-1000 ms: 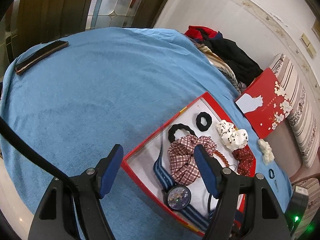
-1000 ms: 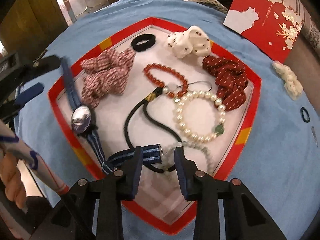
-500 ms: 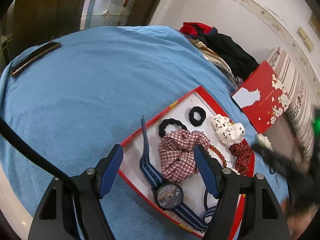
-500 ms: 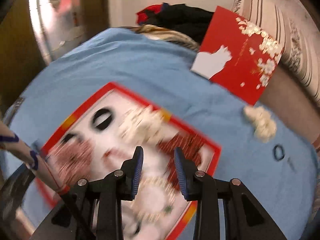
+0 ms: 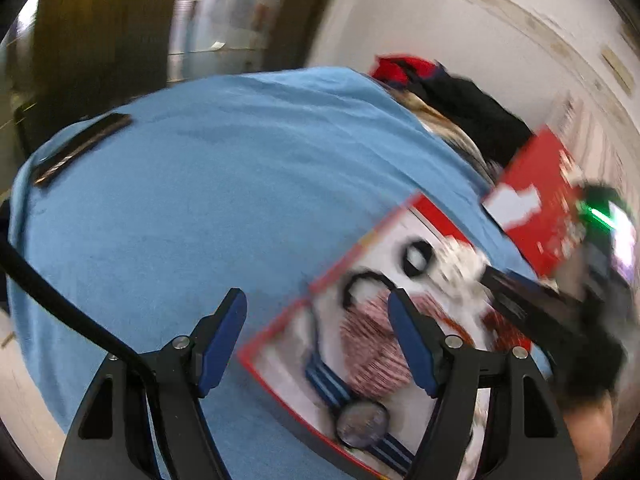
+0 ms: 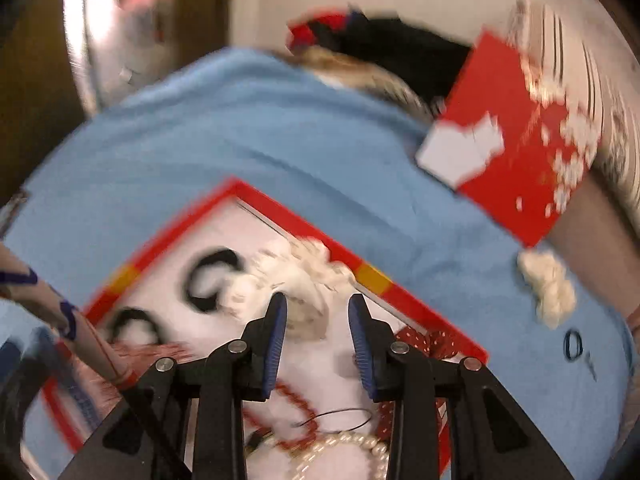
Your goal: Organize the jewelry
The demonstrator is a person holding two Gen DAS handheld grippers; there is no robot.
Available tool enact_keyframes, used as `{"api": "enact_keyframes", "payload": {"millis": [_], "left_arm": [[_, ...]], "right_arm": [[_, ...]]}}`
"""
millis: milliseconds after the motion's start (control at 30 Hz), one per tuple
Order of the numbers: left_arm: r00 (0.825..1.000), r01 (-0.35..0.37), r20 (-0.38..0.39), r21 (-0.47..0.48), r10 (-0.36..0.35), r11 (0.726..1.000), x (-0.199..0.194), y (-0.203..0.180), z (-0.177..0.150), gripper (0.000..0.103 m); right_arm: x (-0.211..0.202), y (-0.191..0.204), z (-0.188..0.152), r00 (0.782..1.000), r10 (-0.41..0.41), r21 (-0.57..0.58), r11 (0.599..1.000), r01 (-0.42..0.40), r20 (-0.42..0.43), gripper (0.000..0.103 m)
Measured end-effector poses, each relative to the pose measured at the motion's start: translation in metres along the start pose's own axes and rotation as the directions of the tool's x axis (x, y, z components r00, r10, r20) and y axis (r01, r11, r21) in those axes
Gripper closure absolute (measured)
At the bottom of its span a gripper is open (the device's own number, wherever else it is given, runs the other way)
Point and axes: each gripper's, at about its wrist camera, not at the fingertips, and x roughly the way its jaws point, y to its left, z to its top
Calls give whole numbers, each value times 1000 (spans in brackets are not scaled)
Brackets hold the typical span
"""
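Blue-padded right claw (image 6: 316, 340) gapes over the tray (image 6: 420, 304) (nothing held).

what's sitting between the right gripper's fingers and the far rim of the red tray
In the right wrist view, the white spotted scrunchie lies between the open right gripper and the red tray's far rim.

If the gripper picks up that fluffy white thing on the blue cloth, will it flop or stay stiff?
The fluffy white scrunchie looks bunched and puffy, so it would probably squash and flop. It seems light for its size, being soft fabric. On the blue cloth it likely won't roll or slide much. The picture is blurry, so this is a guess.
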Motion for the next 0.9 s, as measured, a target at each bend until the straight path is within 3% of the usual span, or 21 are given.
{"api": "enact_keyframes", "payload": {"millis": [100, 233, 333, 400, 533, 667, 800, 900], "left_arm": [[999, -28, 30, -125, 32, 992, -5, 31, 8, 31], [999, -35, 32, -210, 43, 977, -9, 52, 7, 31], [999, -36, 17, -184, 40, 982, -6, 49, 6, 31], [999, -40, 13, -160, 43, 986, -4, 45, 6, 31], [999, -31, -1, -142, 32, 989, -1, 40, 6, 31], [1000, -18, -10, -137, 17, 990, 0, 40, 7, 31], [1000, -21, -3, -113, 20, 993, -2, 35, 5, 31], [999, -34, 15, -87, 35, 996, -5, 31, 4, 31]], "right_arm": [[-23, 16, -4, 992, 127, -21, 992, -127, 17, 68], [-27, 42, -15, 964, 263, -51, 963, -265, -40, 68], [-9, 63, -27, 967, 230, -114, 963, -243, -113, 68], [9, 70, -40, 975, 138, -170, 971, -168, -176, 68], [8, 58, -51, 977, 87, -171, 978, -121, -196, 68], [-1, 48, -57, 976, 84, -171, 978, -119, -201, 68], [-21, 33, -53, 979, 152, -90, 982, -165, -134, 67], [-42, 25, -49, 977, 202, -20, 979, -204, -71, 58]]}}
